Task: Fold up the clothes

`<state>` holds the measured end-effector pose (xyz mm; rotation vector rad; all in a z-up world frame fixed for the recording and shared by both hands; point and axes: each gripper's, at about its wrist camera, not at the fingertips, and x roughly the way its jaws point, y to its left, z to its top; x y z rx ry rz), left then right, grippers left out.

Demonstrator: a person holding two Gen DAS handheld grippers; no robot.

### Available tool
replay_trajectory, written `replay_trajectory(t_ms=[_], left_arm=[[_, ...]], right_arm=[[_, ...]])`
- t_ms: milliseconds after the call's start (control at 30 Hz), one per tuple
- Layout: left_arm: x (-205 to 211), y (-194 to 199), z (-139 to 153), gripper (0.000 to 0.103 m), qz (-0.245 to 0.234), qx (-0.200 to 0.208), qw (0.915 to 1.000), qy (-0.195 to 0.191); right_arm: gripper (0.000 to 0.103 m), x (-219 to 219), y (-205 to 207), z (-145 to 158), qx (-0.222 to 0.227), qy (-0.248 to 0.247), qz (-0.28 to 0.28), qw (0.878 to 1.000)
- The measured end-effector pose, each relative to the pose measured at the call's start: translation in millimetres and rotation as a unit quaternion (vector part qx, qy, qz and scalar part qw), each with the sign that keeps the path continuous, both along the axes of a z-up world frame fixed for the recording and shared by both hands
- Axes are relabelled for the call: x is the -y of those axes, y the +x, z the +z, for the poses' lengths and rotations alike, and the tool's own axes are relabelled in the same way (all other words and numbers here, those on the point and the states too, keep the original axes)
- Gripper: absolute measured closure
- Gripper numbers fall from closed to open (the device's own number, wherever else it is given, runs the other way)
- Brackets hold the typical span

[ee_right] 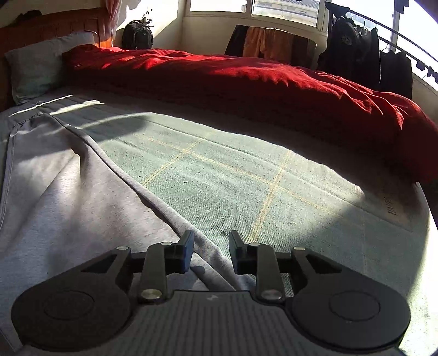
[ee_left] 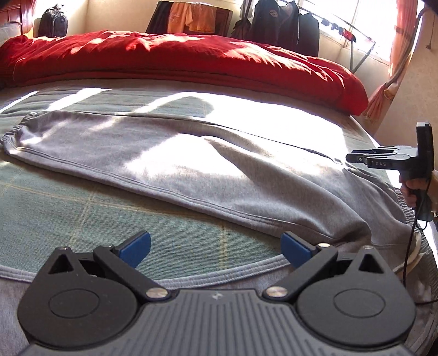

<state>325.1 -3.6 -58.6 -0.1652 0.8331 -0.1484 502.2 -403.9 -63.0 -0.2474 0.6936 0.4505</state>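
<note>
Right fingers (ee_right: 235,253) apart over sweatpants (ee_right: 82,197) edge.

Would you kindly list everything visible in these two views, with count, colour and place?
sweatpants: one, grey, spread flat on the bed cover
bed cover: one, green with thin yellow lines, under the sweatpants
duvet: one, red, bunched along the far side
pillow: one, grey, at the headboard
backpack: one, black, far corner
hanging clothes: several, orange and dark, by the window
left gripper: black with blue pads, open, empty
right gripper: black, open over the sweatpants' edge
hand: one, holding the right gripper's handle
</note>
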Motion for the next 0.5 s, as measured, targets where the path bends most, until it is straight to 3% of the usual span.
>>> replay_trajectory(t_ms=[300,500], left_arm=[[-37,-8,-6,0.003,0.033,-0.020,0.9993,0.000],[-32,-29,-4,0.002,-0.001,-0.012,0.9999,0.010]], right_arm=[[0.071,-14,-10,22,-0.014,0.008,0.008,1.000],[0.067,-44,-20,40,-0.034,0.036,0.030,0.998]])
